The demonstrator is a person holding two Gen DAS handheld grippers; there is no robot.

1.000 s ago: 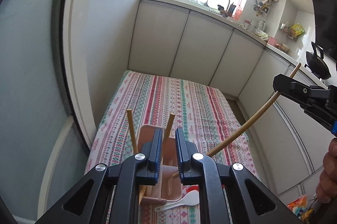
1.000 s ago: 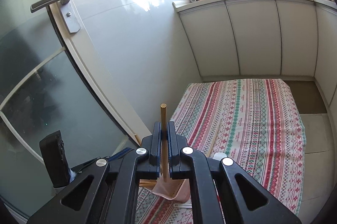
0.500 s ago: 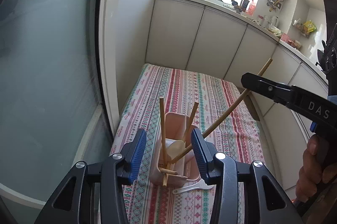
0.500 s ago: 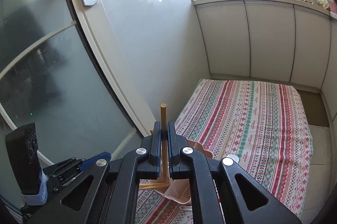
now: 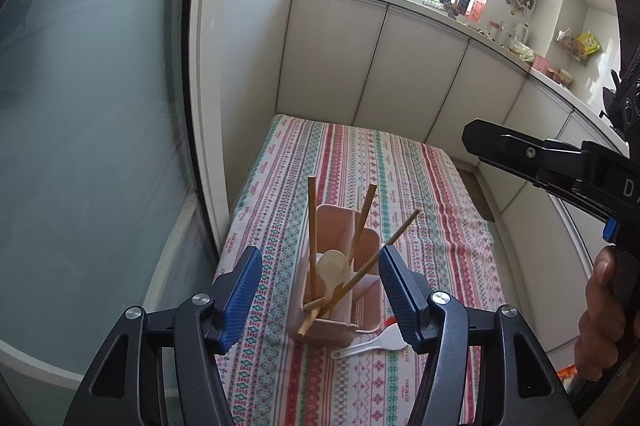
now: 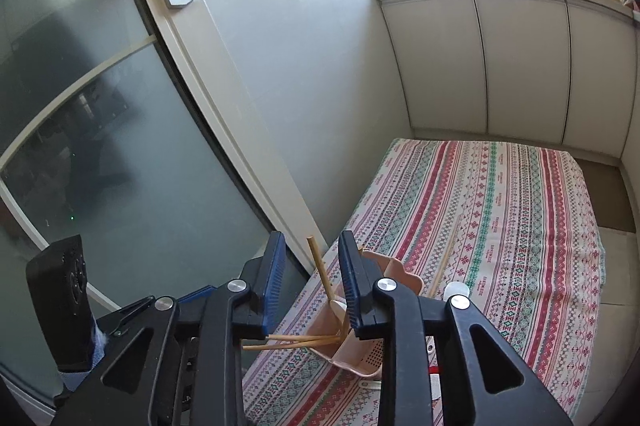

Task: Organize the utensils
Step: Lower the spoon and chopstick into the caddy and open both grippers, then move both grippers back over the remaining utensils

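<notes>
Both my grippers' jaws had just been opening: left gripper (image 5: 320,290) wide, empty; right gripper (image 6: 310,282) letting the thin wooden chopstick (image 6: 320,272) drop into the pink plastic holder (image 5: 334,310) near the striped tablecloth's (image 5: 400,186) front edge. Light, stiff, slippery; I'd pinch mid-shaft.
</notes>
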